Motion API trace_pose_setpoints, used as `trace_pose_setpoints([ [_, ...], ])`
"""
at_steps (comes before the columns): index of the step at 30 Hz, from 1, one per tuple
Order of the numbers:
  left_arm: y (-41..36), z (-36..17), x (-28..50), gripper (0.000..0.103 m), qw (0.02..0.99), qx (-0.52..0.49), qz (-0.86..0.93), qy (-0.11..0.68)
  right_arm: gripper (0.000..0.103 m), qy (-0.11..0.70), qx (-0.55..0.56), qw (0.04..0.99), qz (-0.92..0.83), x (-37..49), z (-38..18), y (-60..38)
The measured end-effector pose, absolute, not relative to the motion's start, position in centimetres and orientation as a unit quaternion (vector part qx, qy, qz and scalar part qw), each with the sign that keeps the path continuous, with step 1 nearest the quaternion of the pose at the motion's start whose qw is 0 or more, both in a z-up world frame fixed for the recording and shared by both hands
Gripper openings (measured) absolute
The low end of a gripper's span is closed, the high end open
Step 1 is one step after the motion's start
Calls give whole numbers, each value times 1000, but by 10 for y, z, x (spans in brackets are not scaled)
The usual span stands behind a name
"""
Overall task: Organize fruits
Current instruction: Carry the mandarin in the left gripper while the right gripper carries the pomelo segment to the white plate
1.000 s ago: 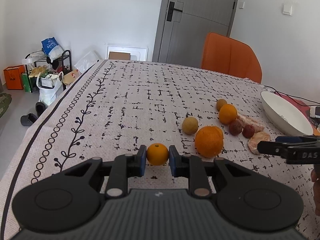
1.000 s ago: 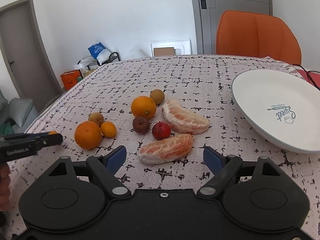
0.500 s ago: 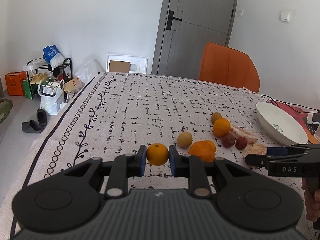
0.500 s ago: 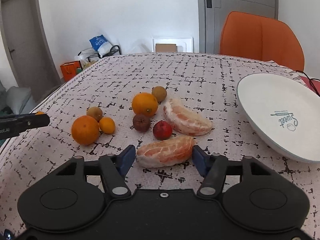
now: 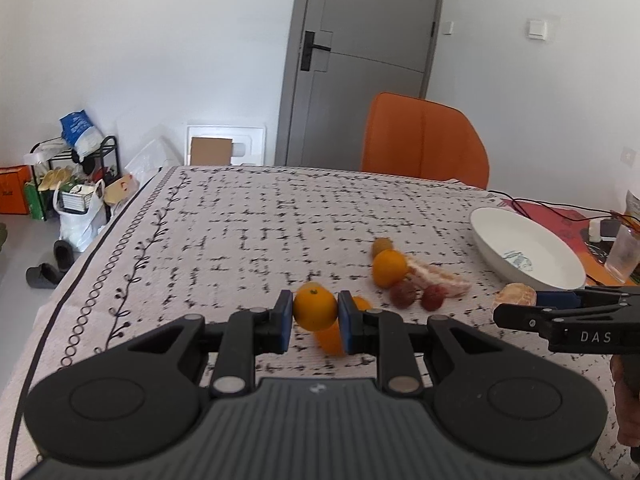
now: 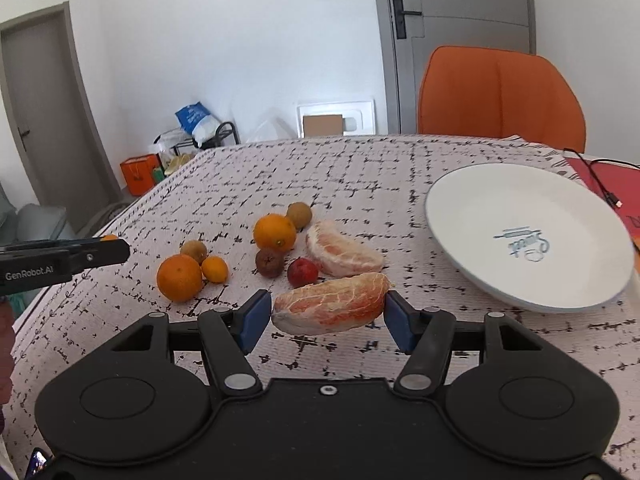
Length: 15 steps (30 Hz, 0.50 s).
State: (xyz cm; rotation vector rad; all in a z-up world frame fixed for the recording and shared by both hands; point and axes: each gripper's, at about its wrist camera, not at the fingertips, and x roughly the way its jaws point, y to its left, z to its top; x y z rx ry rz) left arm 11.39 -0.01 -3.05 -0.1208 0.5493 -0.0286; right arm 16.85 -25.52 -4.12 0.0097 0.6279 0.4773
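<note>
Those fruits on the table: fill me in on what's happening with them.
A person is sorting fruit with a handheld claw in each hand. The left claw is shut on a small orange, held above the patterned tablecloth. The right claw grips a peeled pomelo segment. The white plate holds nothing yet. On the cloth lie a second pomelo segment, two larger oranges, a small orange, two dark red fruits and two brownish ones.

- The left gripper [image 5: 312, 322] is carrying the small orange [image 5: 315, 309] up off the tablecloth [image 5: 240, 232].
- The right gripper [image 6: 326, 320], open a second ago, is now clamping the peeled pomelo segment [image 6: 330, 304] and raising it.
</note>
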Motion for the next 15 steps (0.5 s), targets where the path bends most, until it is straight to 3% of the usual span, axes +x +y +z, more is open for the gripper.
trace_pose_setpoints([
  [15,-42,-20,130,22,964,-35,-55,260,59,274,24,938,210,160,-25,-289],
])
